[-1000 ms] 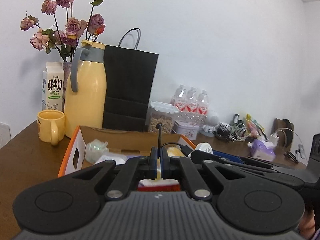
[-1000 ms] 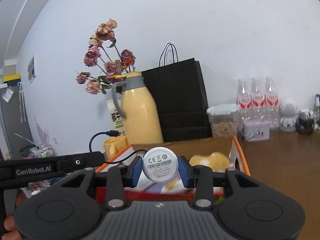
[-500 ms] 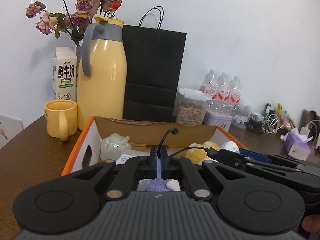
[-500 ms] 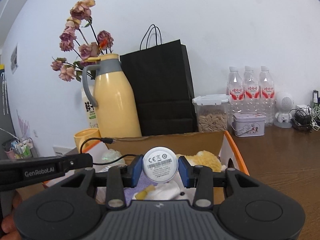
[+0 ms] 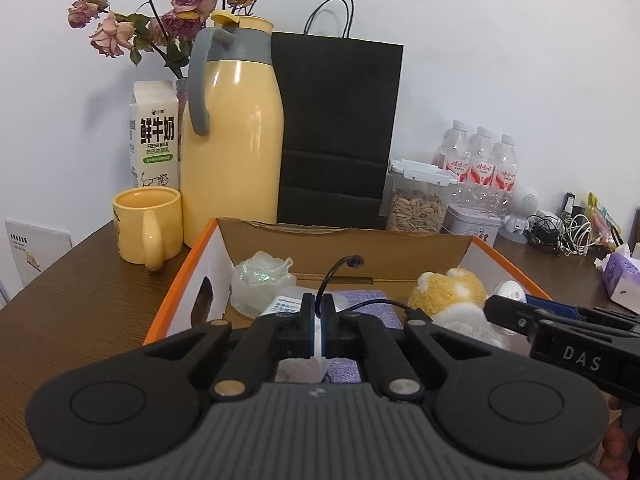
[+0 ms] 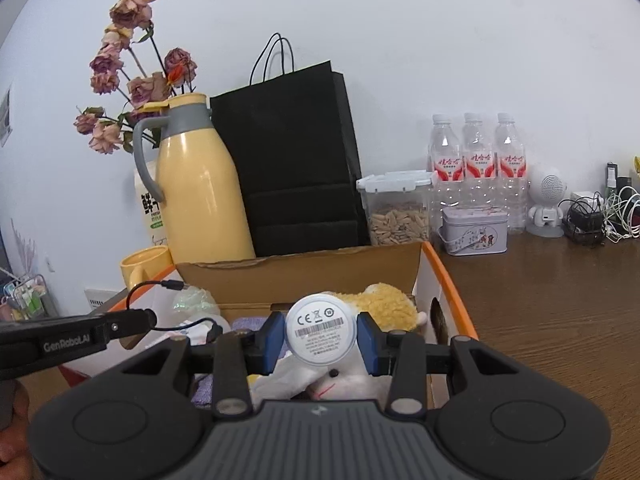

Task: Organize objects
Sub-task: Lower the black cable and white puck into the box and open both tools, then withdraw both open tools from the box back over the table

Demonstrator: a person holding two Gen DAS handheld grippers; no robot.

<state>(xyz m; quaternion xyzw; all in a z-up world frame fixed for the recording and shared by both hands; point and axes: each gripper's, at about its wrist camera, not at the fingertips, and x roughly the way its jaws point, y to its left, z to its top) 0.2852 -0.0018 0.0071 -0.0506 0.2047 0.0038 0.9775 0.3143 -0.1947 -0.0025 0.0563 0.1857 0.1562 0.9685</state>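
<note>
A round white device (image 6: 321, 335) with a printed label sits pinched in my right gripper (image 6: 321, 340), over the near end of the orange-edged cardboard box (image 6: 448, 280). My left gripper (image 5: 317, 330), pressed together, nips its thin black cable (image 5: 332, 276). Best lower both together, cable slack, beside the yellow plush toy (image 6: 384, 306). Only the right view shows the label; only the left, the full milk carton (image 5: 154, 136).

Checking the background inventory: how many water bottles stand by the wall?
3 water bottles in a row against the wall, behind the seed container and tin; more could hide behind them.
</note>
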